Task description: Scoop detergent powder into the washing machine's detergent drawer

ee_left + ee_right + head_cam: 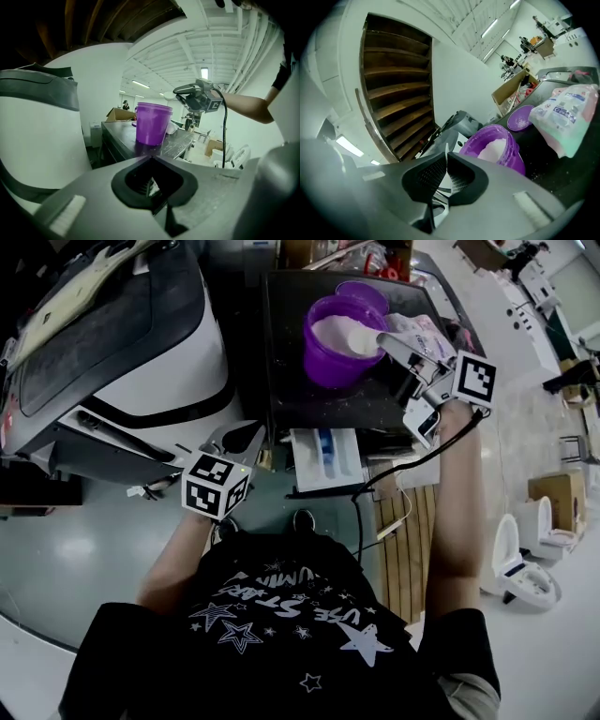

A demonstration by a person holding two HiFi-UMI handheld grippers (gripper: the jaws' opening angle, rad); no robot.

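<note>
At the left a white machine with a dark lid (112, 352) stands apart from the work. The left tool (236, 437) hangs low in front of the person, pads pressed together with nothing between them. Its cube (216, 486) has only black-and-white square markers, no words.

Just right of it the detergent drawer (323, 457) is pulled out, with a blue part inside. Above it, on the dark surface (300, 399), stands the purple bucket (328, 362) with white detergent powder (333, 332).

The right tool (398, 348) pinches the thin handle of a white scoop (364, 339), whose bowl is in the powder. Behind the bucket lies the purple lid (364, 293), and beside it a plastic bag (567, 117) with blue print, too blurred to read.
</note>
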